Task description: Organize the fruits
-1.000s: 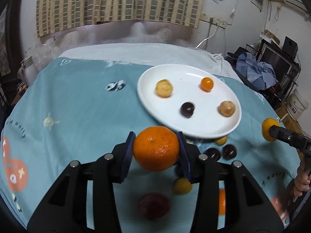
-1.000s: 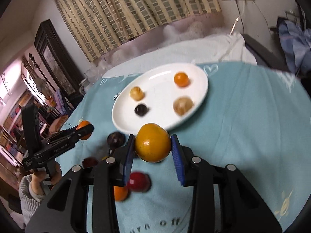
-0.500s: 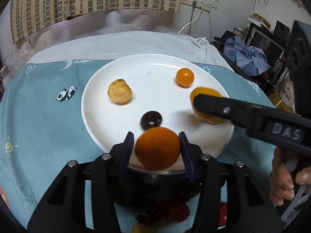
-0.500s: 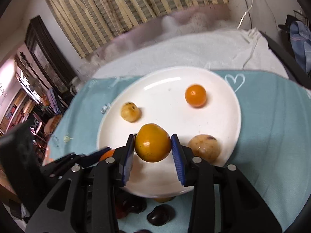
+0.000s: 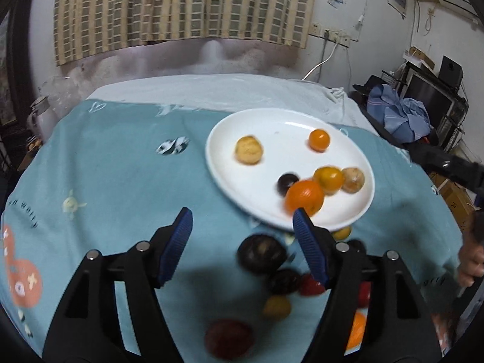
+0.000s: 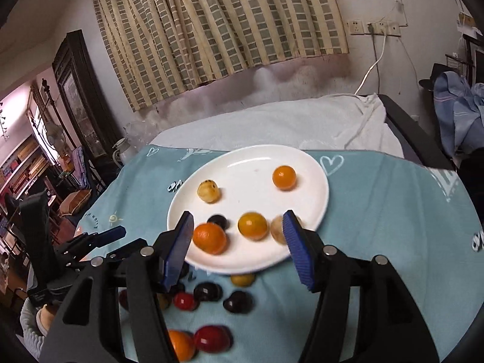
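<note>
Now both claws agape, oranges (image 6: 209, 238) plated (image 6: 314, 178)

Two near wrist views — shared plate (image 5: 364, 163)

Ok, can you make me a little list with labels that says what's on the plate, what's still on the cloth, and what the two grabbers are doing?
Plate: round white plate on the light blue printed cloth
Fruits on plate: six, including a big orange mandarin, a yellow-orange round fruit and a small dark plum
Fruits on cloth: dark, red and orange ones near the plate's front edge, like the shiny red fruit
Left gripper: open, empty
Right gripper: open, empty
</note>
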Action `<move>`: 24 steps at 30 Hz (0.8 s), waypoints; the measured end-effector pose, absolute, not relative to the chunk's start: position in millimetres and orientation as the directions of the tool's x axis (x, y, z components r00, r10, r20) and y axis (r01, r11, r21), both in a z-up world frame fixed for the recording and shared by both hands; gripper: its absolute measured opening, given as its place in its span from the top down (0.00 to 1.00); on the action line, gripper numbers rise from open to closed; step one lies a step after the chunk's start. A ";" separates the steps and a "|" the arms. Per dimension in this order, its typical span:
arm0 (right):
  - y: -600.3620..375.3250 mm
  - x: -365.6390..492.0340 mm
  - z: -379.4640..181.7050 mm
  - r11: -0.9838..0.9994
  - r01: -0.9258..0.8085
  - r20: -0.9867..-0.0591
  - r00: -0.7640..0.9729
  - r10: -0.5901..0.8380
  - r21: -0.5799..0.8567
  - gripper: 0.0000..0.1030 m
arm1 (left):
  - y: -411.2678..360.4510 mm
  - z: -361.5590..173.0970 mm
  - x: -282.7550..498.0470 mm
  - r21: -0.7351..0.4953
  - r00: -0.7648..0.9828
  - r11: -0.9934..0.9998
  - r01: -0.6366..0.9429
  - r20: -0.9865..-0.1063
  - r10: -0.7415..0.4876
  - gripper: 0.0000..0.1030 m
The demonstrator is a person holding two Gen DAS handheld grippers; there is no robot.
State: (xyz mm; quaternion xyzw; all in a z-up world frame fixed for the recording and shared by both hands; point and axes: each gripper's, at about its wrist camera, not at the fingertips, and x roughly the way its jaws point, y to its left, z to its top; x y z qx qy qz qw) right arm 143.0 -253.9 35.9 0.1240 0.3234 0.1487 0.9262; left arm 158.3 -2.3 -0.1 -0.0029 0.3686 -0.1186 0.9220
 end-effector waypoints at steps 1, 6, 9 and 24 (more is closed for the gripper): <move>-255.2 136.4 33.8 0.924 -0.195 -0.564 0.744 0.358 0.330 0.40 | 0.3 -4.5 153.2 -0.087 0.697 0.974 0.211 -0.685 -0.212 0.32; -261.1 106.1 10.2 0.918 -0.185 -0.591 0.716 0.371 0.352 0.40 | 6.8 -19.2 150.5 -0.081 0.676 0.977 0.195 -0.711 -0.194 0.32; -264.4 101.1 6.0 0.918 -0.167 -0.600 0.713 0.364 0.359 0.40 | 2.1 -20.9 158.2 -0.101 0.644 0.970 0.223 -0.732 -0.224 0.32; -274.2 107.1 -1.3 0.905 -0.127 -0.625 0.684 0.375 0.405 0.40 | -29.2 -50.7 193.7 -0.029 0.514 0.966 0.256 -0.842 -0.162 0.26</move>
